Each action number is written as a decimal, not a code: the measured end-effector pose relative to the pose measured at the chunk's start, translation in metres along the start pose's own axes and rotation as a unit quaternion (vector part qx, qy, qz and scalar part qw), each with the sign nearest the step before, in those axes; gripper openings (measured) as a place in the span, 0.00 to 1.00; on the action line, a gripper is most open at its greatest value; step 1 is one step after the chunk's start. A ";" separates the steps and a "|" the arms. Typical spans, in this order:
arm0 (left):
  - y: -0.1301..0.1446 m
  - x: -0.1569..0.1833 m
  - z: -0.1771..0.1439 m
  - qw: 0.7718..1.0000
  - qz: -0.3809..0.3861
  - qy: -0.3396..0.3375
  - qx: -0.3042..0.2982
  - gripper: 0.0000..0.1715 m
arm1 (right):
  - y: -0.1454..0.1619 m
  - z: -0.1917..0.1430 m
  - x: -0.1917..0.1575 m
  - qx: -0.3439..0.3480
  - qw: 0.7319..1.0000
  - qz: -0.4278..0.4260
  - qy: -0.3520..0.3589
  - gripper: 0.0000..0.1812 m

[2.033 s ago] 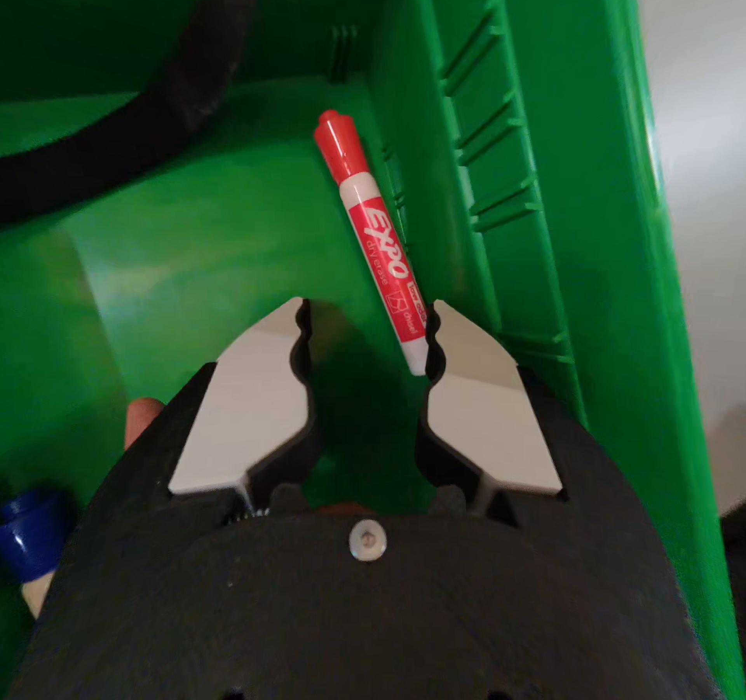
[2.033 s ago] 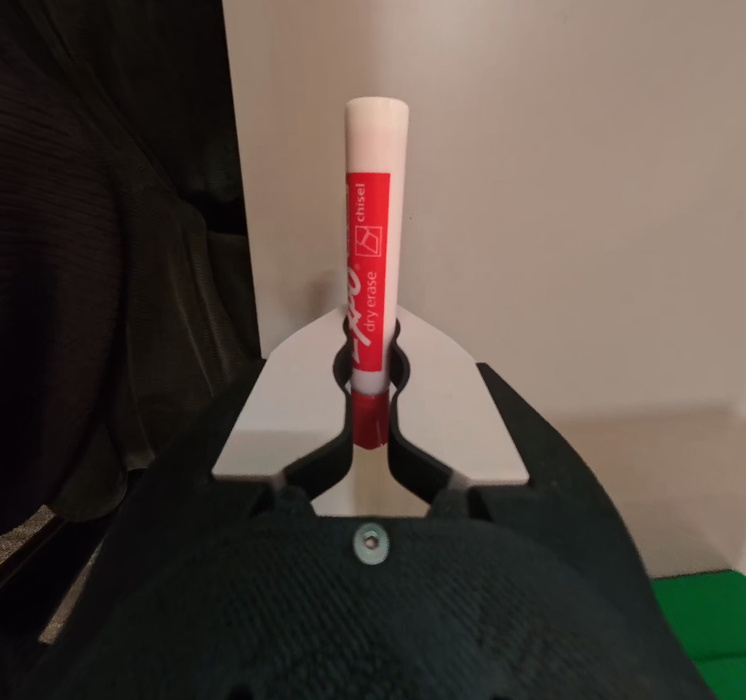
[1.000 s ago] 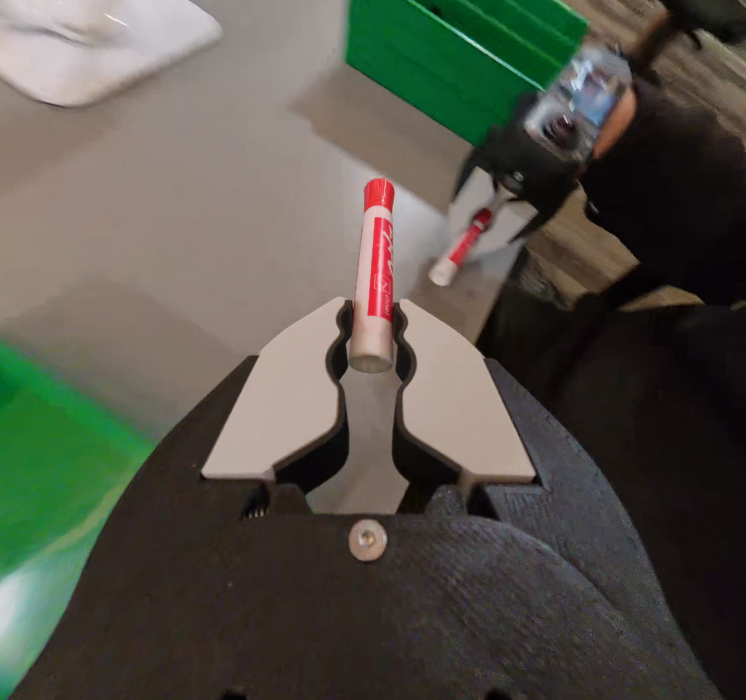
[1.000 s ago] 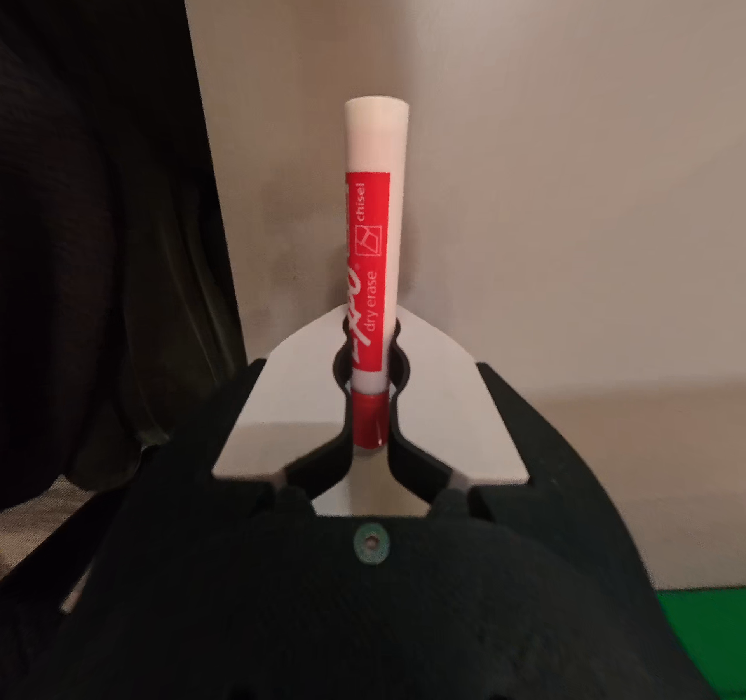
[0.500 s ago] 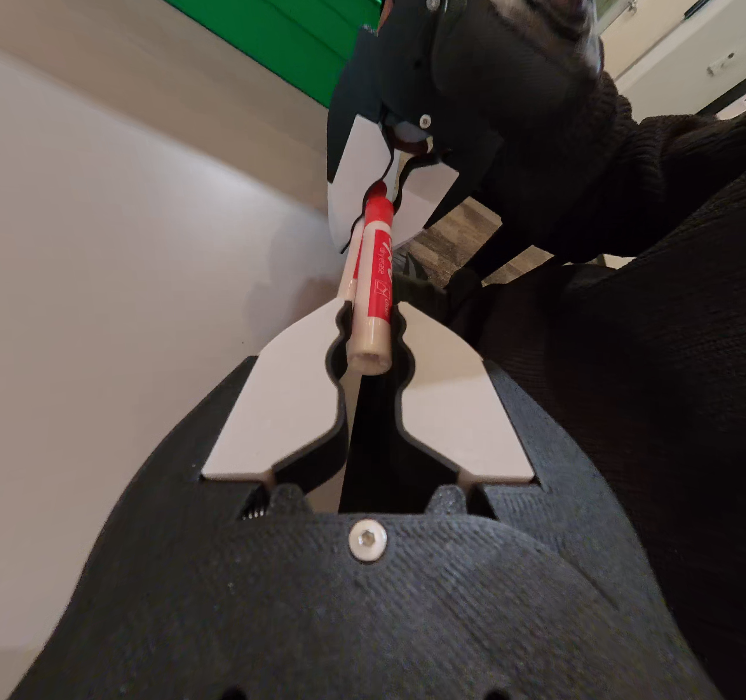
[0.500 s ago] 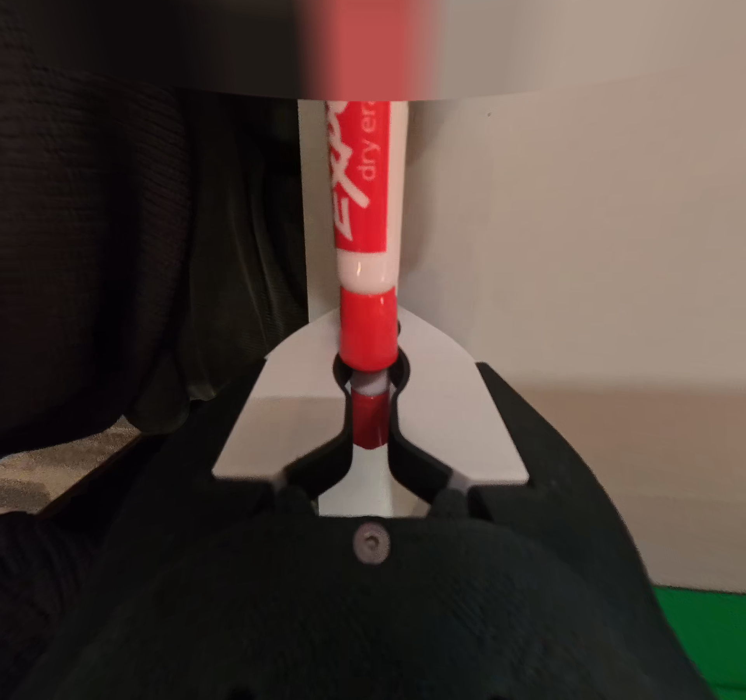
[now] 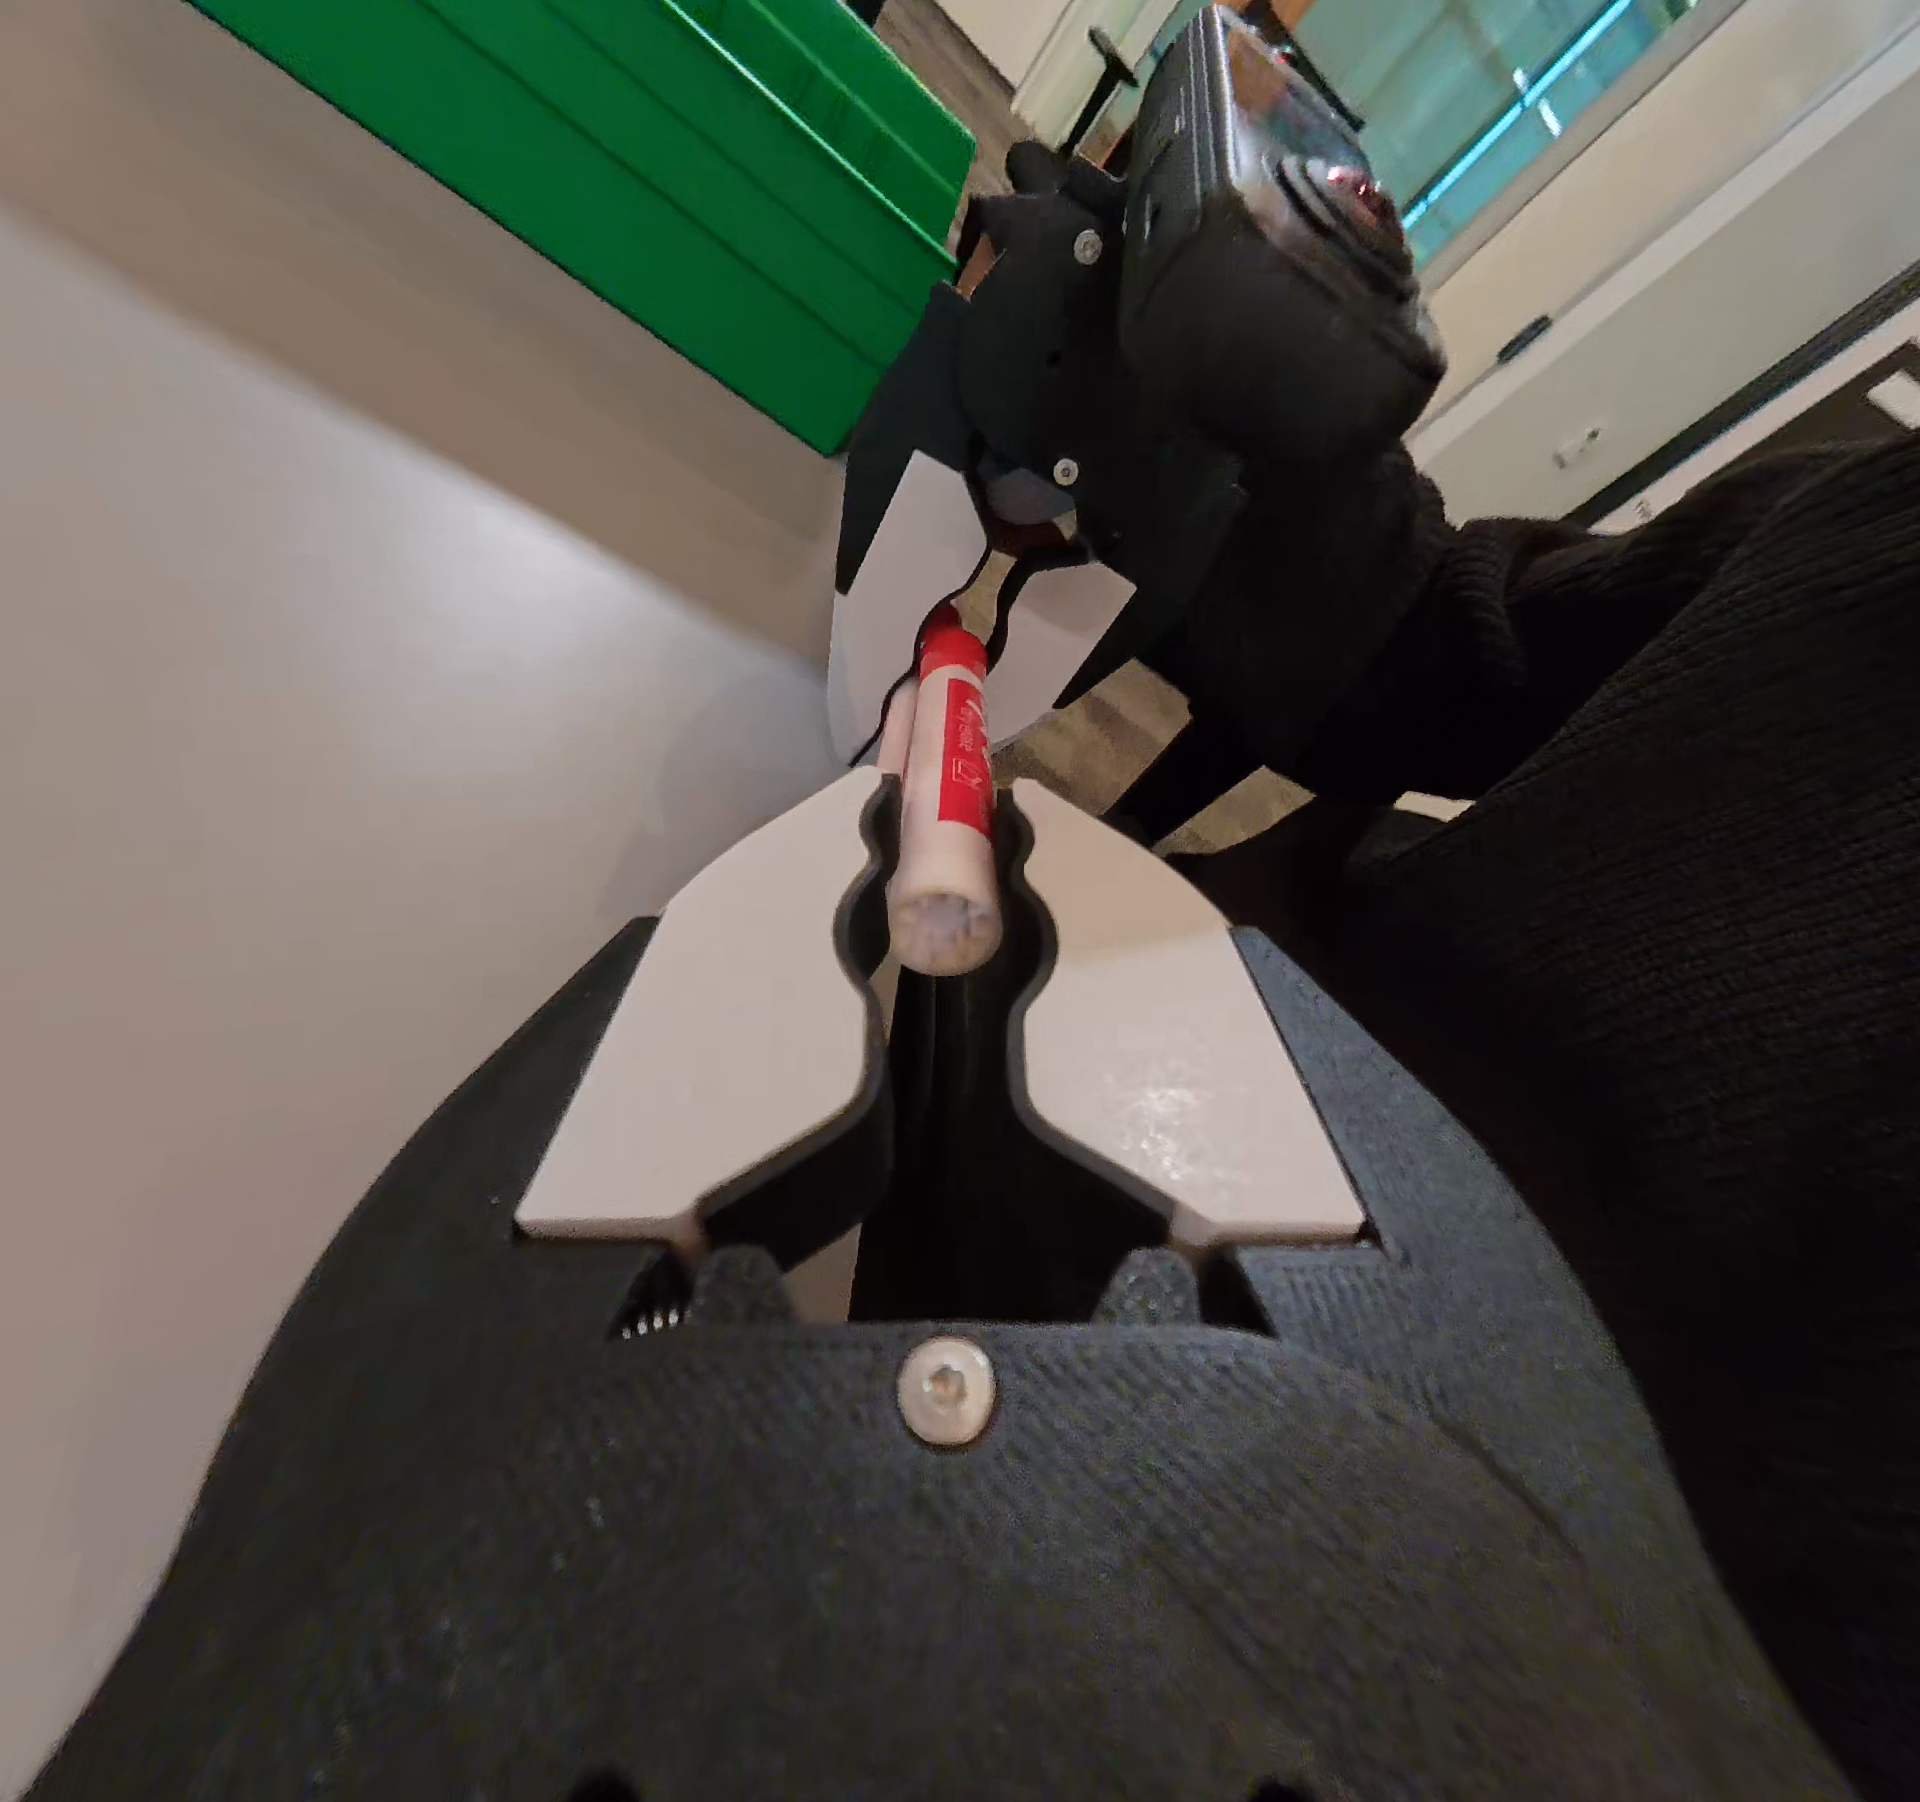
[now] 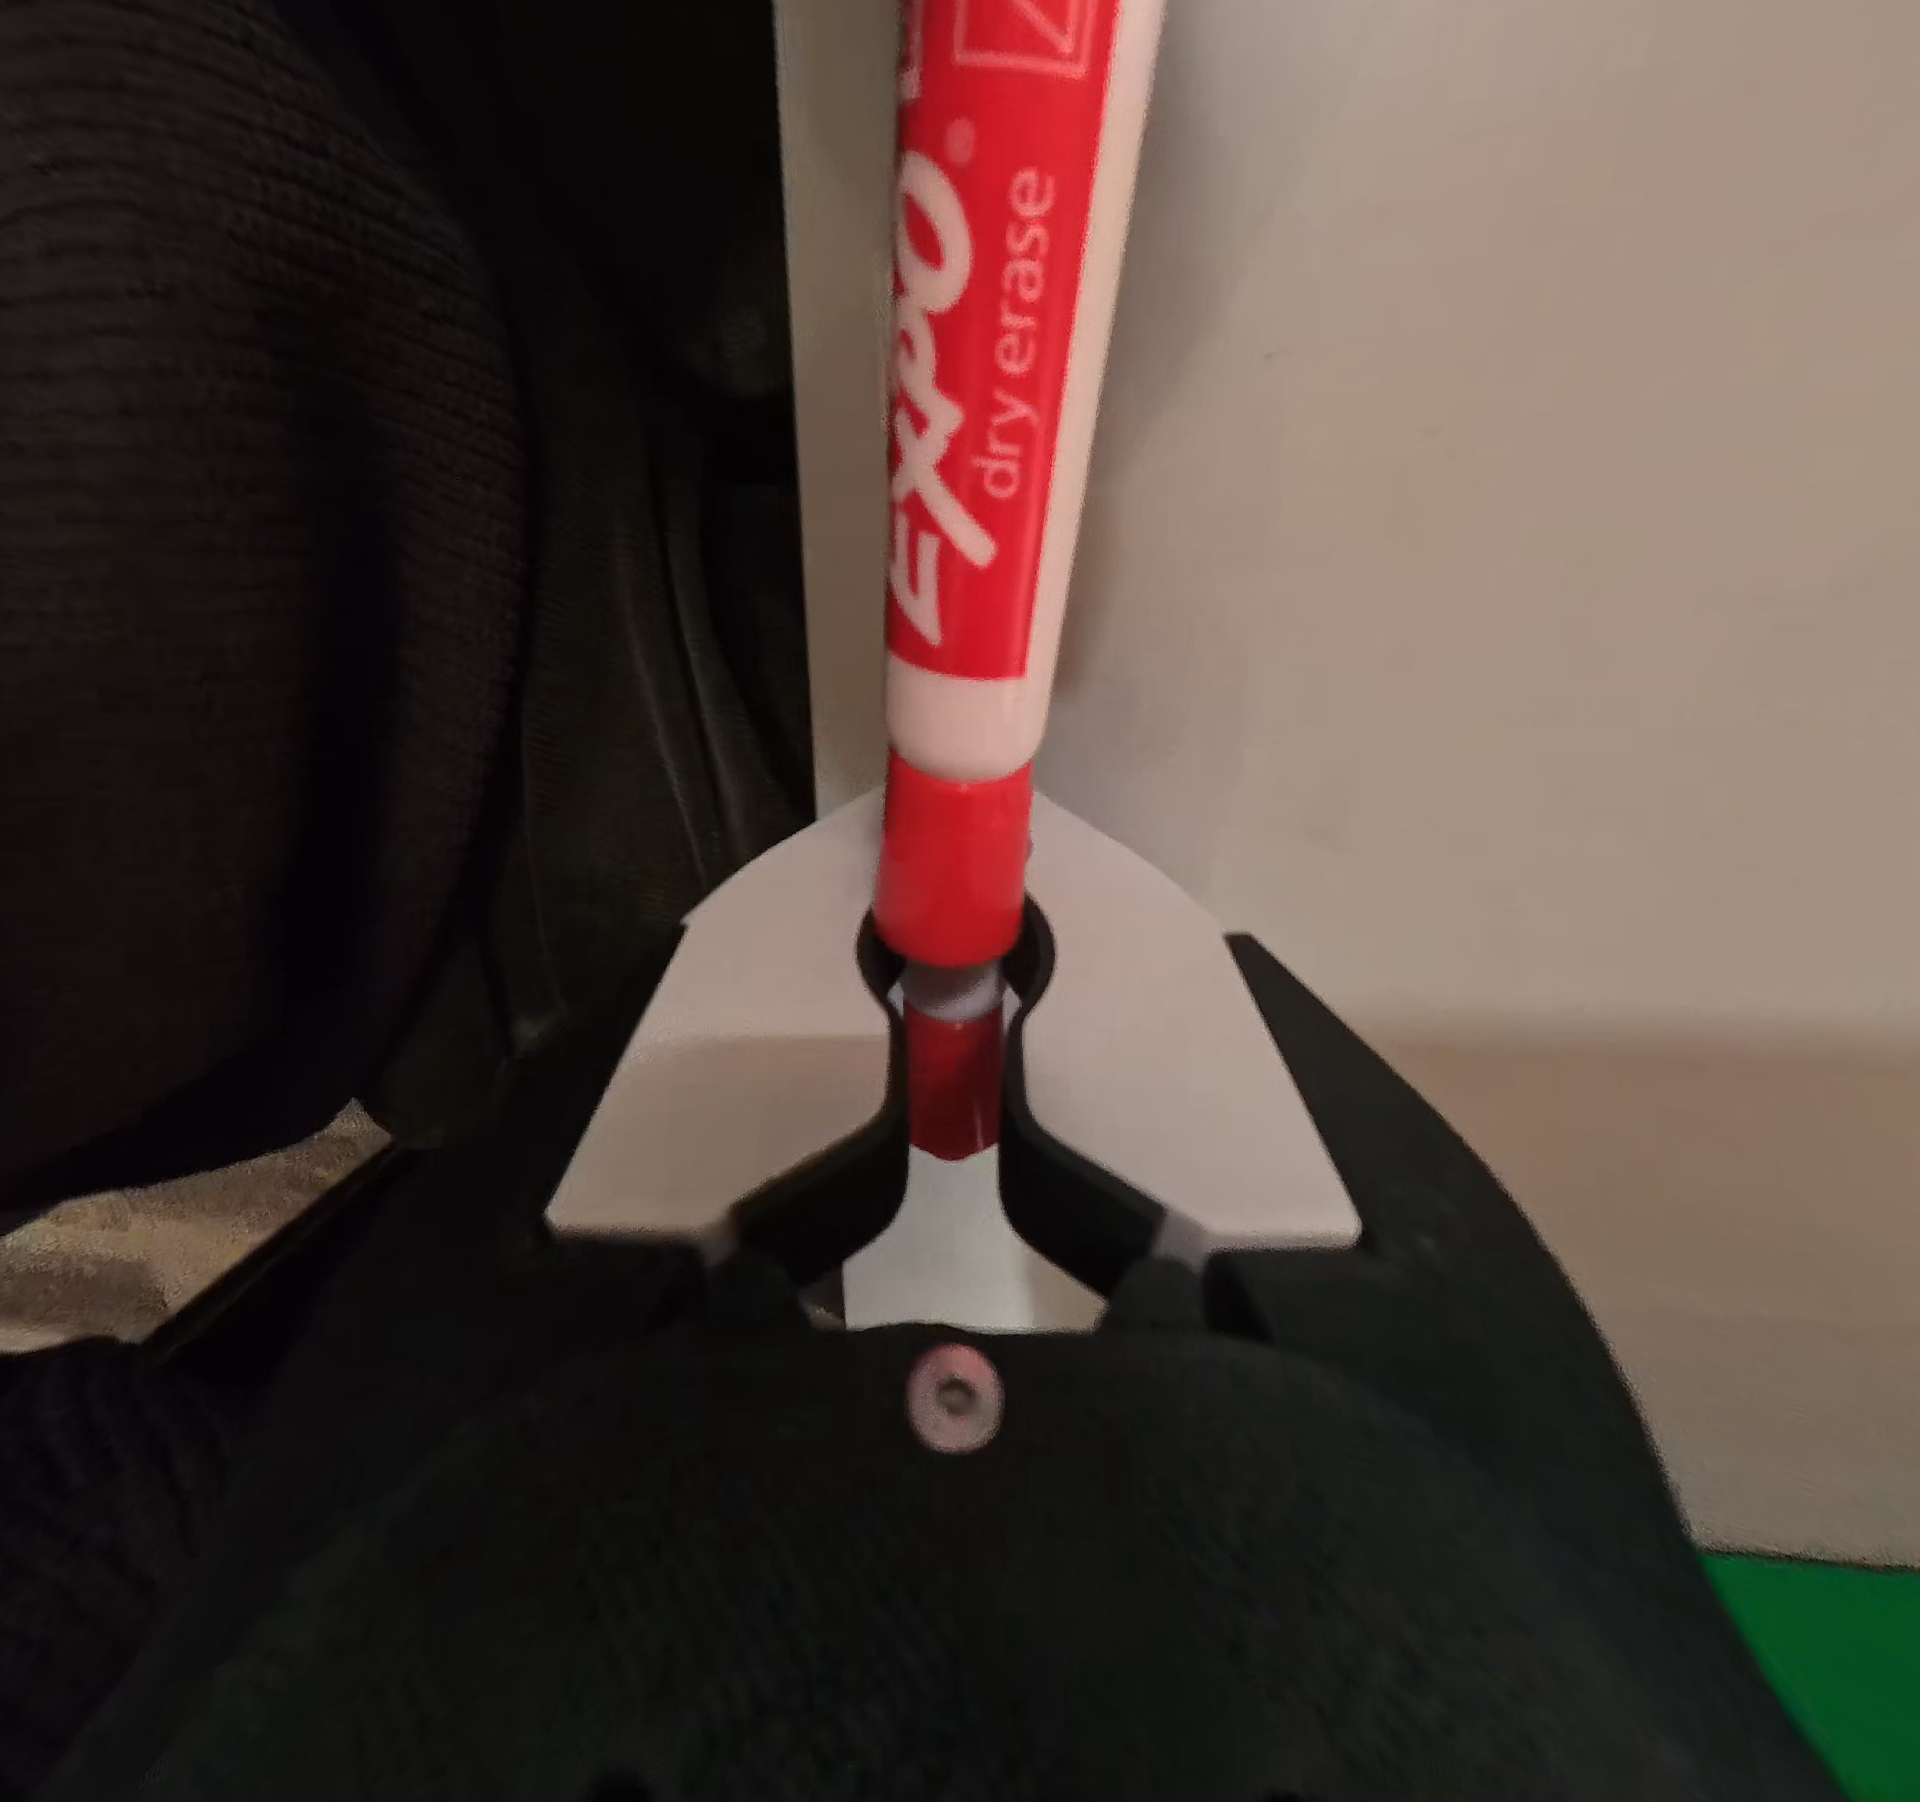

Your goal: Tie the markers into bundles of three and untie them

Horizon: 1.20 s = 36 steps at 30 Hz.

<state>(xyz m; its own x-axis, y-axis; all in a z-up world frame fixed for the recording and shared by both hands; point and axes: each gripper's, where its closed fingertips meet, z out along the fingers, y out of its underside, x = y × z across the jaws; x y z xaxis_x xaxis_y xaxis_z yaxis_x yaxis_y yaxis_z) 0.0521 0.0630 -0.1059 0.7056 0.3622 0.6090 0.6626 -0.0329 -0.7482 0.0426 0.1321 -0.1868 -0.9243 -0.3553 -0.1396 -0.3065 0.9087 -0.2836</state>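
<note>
Jaws of left gripper (image 7: 940, 853) and right gripper (image 8: 951, 879) each clamped on a red marker (image 7: 945, 786).

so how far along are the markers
Done: left gripper and right gripper are each shut on a red dry-erase marker, outside the green bin. In hand: the left marker lies alongside the right marker, cap at the right fingertips. Left: neither is set down.

Office, glass partitions (image 7: 1538, 17) (white table (image 7: 312, 661))

left tool (image 7: 940, 879): jaws clamped, gripping | right tool (image 8: 951, 963): jaws clamped, gripping | tools tip-to-tip
</note>
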 end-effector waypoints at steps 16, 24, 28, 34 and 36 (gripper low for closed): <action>-0.010 0.000 0.004 0.998 0.017 -0.004 0.053 0.00 | 0.000 -0.009 0.007 0.031 0.999 0.030 -0.001 0.08; 0.000 -0.037 -0.003 0.984 0.059 -0.170 0.013 0.07 | 0.008 -0.009 0.030 0.016 0.997 0.053 0.055 0.08; 0.013 -0.031 -0.004 0.985 0.047 -0.164 0.011 0.08 | 0.008 -0.011 0.032 0.024 0.997 0.054 0.056 0.08; 0.033 -0.035 -0.002 0.986 0.027 -0.165 -0.011 0.08 | 0.007 -0.011 0.032 0.037 0.997 0.050 0.044 0.08; 0.033 -0.034 -0.001 0.985 0.036 -0.167 -0.013 0.08 | 0.006 -0.010 0.031 0.040 0.997 0.049 0.041 0.08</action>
<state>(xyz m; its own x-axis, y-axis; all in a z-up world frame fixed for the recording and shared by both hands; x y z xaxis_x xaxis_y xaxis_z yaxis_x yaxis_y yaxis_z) 0.0504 0.0487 -0.1512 0.6322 0.6448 0.4297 0.6226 -0.0926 -0.7771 0.0096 0.1290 -0.1838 -0.9657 -0.2425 -0.0929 -0.1968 0.9168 -0.3475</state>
